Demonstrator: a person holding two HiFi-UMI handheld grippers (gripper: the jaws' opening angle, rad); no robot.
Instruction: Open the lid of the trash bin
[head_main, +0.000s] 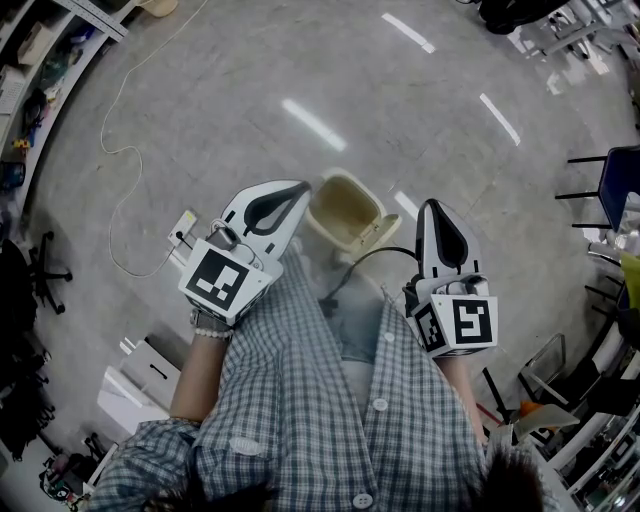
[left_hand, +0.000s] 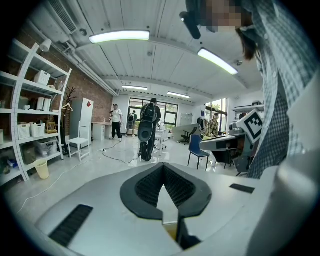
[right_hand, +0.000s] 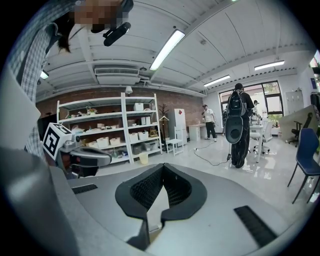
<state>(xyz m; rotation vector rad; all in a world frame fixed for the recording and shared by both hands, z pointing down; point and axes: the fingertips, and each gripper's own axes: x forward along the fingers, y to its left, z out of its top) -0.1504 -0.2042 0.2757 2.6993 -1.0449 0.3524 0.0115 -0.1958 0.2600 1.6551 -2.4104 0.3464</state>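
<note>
A steep downward look from a person's head onto a glossy grey floor (head_main: 250, 80). A beige trash bin (head_main: 345, 205) is seen standing on the floor just ahead of the person, between the two grippers and below them. Its pale inside is exposed from above, and a beige flap (head_main: 385, 228) is tilted at its right edge; whether this flap is the lid cannot be told.

The left gripper (head_main: 302, 187) is held up by a gloved hand (head_main: 212, 325), and its fingers are pressed together at the tips, with nothing between them; in the left gripper view (left_hand: 163, 167) the black pads (left_hand: 147, 186) are seen meeting in a point. The right gripper (head_main: 431, 205) is likewise held with its fingers closed on nothing, as is confirmed in the right gripper view (right_hand: 163, 165).

A checked shirt (head_main: 300, 400) fills the lower part of the head view. A thin white cable (head_main: 118, 150) is laid in loops across the floor to the left. White shelves (right_hand: 107, 130) with boxes are shown against a brick wall, and a blue chair (left_hand: 196, 149) is set further back in the room.
</note>
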